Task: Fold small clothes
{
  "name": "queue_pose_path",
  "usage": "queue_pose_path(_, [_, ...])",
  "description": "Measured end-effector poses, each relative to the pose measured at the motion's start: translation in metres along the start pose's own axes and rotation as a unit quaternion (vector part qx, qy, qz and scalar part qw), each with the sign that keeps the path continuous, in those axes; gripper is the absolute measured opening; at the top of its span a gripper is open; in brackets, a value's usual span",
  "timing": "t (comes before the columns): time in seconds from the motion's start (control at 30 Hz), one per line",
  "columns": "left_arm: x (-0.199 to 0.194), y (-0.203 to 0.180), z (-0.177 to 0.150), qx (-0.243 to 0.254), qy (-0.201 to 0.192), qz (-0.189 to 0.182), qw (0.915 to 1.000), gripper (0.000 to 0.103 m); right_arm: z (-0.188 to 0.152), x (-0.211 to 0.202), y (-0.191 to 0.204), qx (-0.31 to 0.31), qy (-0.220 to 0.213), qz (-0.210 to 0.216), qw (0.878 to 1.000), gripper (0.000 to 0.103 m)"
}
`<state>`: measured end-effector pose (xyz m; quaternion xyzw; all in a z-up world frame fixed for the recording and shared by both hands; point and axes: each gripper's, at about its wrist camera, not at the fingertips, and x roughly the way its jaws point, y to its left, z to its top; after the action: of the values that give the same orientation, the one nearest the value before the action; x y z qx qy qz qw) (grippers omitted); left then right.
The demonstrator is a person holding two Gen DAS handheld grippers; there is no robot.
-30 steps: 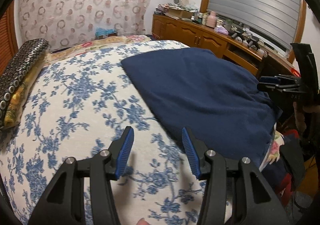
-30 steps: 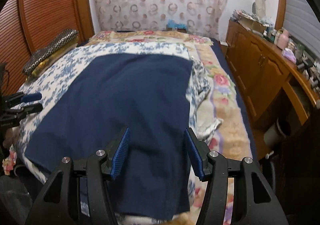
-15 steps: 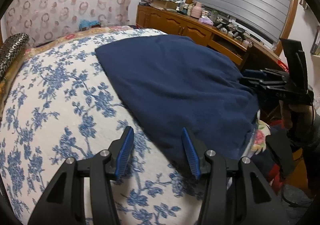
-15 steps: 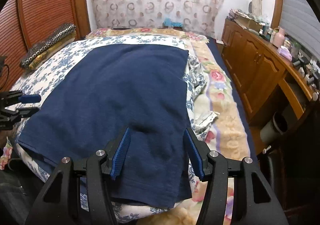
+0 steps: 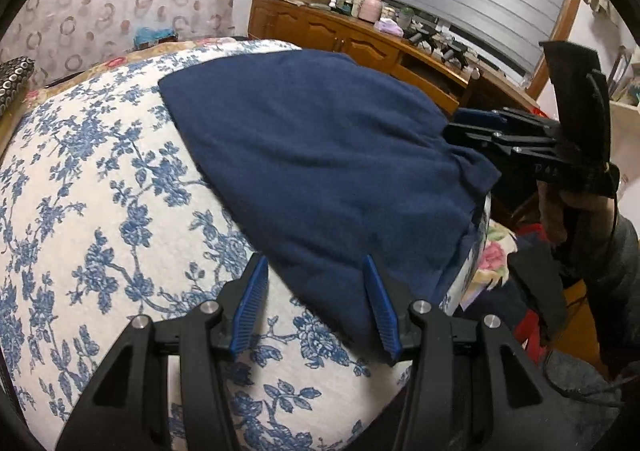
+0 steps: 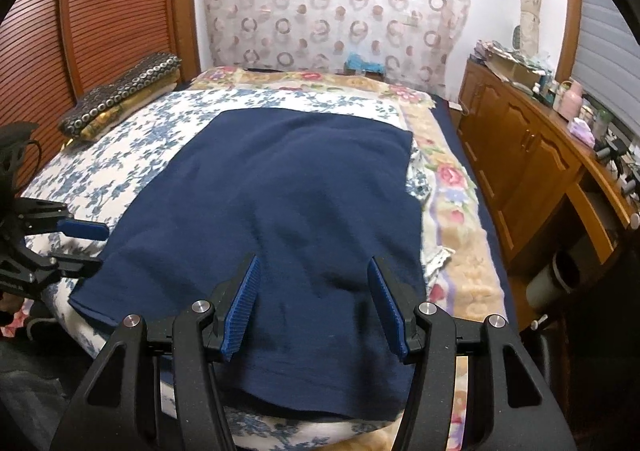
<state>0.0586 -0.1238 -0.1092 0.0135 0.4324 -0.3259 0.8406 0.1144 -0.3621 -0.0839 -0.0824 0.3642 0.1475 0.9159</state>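
One navy cloth (image 6: 288, 211) lies flat on the blue-flowered bedspread (image 5: 100, 211), its long axis running from the near bed edge toward the curtained wall, its near hem drooping over that edge. You hold both grippers half open and empty: your left gripper (image 5: 316, 307) straddles the cloth's near left corner, your right gripper (image 6: 314, 307) hovers over the near right part. A patterned cushion (image 6: 120, 95) sits far left, a cluttered wooden cabinet (image 6: 532, 159) lines the right, and bare bedspread lies open to the left.
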Motion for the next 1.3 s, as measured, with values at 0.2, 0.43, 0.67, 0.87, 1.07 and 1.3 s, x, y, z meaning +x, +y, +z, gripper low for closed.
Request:
queue_pose_path(0.2, [0.002,-0.004,-0.002,0.008,0.006,-0.018,0.9998,0.049,-0.004,0.001,0.009,-0.002,0.006,0.013,1.000,0.057])
queue_pose_path(0.43, [-0.003,-0.007,0.006,0.016,-0.007,-0.034,0.9993,0.009,-0.009,0.001,0.020,-0.011,0.011,0.039,0.999,0.065])
queue_pose_path(0.67, [-0.032,-0.004,0.039,0.009,-0.066,-0.050,0.9965,0.008,-0.017,-0.012,0.040,-0.034,0.014,0.072,0.997,0.069])
queue_pose_path(0.87, [-0.038,0.003,0.061,0.007,-0.087,-0.046,0.9951,0.008,-0.027,-0.016,0.056,-0.064,0.021,0.086,0.994,0.074])
queue_pose_path(1.07, [-0.036,0.004,0.068,0.004,-0.094,-0.041,0.9947,0.008,-0.032,-0.003,0.049,-0.071,0.031,0.046,0.996,0.075])
queue_pose_path(1.3, [-0.036,0.002,0.067,0.003,-0.097,-0.034,0.9947,0.008,-0.029,0.004,0.035,-0.071,0.025,0.027,0.997,0.075])
